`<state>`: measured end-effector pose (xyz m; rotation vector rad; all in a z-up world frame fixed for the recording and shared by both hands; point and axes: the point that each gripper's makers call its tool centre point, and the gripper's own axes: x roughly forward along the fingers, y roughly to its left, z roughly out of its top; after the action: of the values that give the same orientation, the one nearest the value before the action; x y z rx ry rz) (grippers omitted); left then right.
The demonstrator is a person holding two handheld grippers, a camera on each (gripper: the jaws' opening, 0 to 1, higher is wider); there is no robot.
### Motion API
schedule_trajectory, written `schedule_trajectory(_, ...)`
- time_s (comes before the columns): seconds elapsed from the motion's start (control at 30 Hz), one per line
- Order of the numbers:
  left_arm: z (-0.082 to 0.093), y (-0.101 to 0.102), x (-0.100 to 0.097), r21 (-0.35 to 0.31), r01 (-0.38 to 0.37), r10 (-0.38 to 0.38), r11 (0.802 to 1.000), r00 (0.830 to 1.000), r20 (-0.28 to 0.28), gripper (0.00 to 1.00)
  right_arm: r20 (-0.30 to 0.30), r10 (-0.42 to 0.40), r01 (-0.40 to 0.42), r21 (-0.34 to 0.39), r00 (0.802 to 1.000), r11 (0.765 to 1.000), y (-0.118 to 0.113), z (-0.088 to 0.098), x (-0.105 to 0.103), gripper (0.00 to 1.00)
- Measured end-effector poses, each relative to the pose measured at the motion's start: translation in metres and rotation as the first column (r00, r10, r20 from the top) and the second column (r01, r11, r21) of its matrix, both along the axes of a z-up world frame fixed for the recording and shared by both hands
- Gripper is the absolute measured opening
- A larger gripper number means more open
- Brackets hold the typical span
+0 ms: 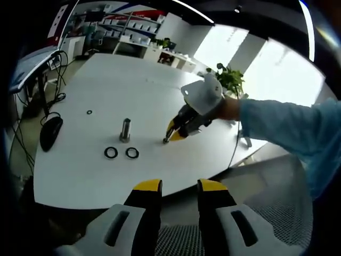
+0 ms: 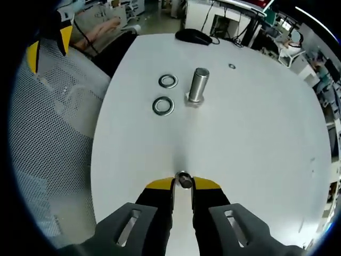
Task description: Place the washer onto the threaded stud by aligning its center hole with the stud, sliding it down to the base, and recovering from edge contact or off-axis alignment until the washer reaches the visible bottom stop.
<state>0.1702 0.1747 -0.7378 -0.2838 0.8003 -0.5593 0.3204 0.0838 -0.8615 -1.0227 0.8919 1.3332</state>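
a: where was the washer (image 2: 184, 180) at inspection?

b: pinched between the fingers of the right gripper (image 2: 183, 184), low to the white table (image 2: 256, 138). the grip was on its edge, so it stood on edge and its hole could not be seen. in the left gripper view the same gripper (image 1: 169, 136) had its tips down at the table, to the right of the stud (image 1: 125, 129).

a: and the stud?

b: upright on its wide base, well ahead of the right gripper, nothing on it. stud (image 2: 197, 85) was plain grey metal; threads could not be made out.

a: why that hold?

b: judged as a lift off the flat surface. an edge grip gets a thin ring up, but it would need tilting flat before the hole could meet the stud.

a: washer's appearance?

b: small, shiny, grey metal, mostly hidden by the fingers.

a: anything else on the table?

b: two dark rings (image 2: 163, 105) lay flat just beside the stud, a smaller ring (image 2: 232, 66) lay well beyond it, and a mouse (image 2: 194, 36) sat at the far edge.

a: left gripper?

b: left gripper (image 1: 179, 186) was held back off the table edge, fingers spread, holding nothing.
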Motion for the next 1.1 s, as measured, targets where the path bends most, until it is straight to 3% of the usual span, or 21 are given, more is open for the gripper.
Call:
schedule_trajectory(0.17,0.000,0.000,0.000,0.000,0.003,-0.003,1.000,1.000,0.001,0.25,-0.016,-0.004,0.004,-0.012,1.000,1.000,0.000,-0.009,0.001,0.13)
schedule_trajectory(0.33,0.000,0.001,0.001,-0.004,-0.009,0.009,1.000,1.000,0.000,0.25,-0.047,-0.003,0.003,-0.003,0.999,1.000,0.002,-0.007,-0.002,0.14)
schedule_trajectory(0.4,0.000,0.001,0.001,-0.004,-0.008,0.008,1.000,1.000,0.000,0.25,-0.017,0.003,-0.003,0.011,1.000,1.000,0.002,-0.006,0.002,0.24)
schedule_trajectory(0.47,0.000,0.001,0.001,-0.003,-0.007,0.007,1.000,1.000,-0.001,0.25,0.010,-0.058,0.058,0.023,0.998,0.998,0.001,-0.004,0.006,0.42)
schedule_trajectory(0.53,0.000,0.001,0.001,-0.004,-0.007,0.007,1.000,1.000,0.000,0.25,-0.008,-0.056,0.056,0.026,0.998,0.998,-0.001,-0.002,0.001,0.43)
schedule_trajectory(0.77,0.000,0.000,0.001,-0.002,-0.007,0.007,1.000,1.000,0.000,0.25,-0.035,-0.084,0.086,0.073,0.996,0.994,-0.005,0.024,-0.009,0.50)
schedule_trajectory(1.0,0.000,0.000,0.001,0.006,-0.008,0.008,1.000,1.000,0.003,0.25,-0.006,-0.089,0.089,0.178,0.996,0.980,0.005,0.075,-0.004,0.49)
schedule_trajectory(1.1,-0.001,0.000,0.000,0.012,-0.001,0.001,1.000,1.000,-0.001,0.24,0.014,-0.080,0.075,0.195,0.997,0.978,0.010,0.088,0.000,0.48)
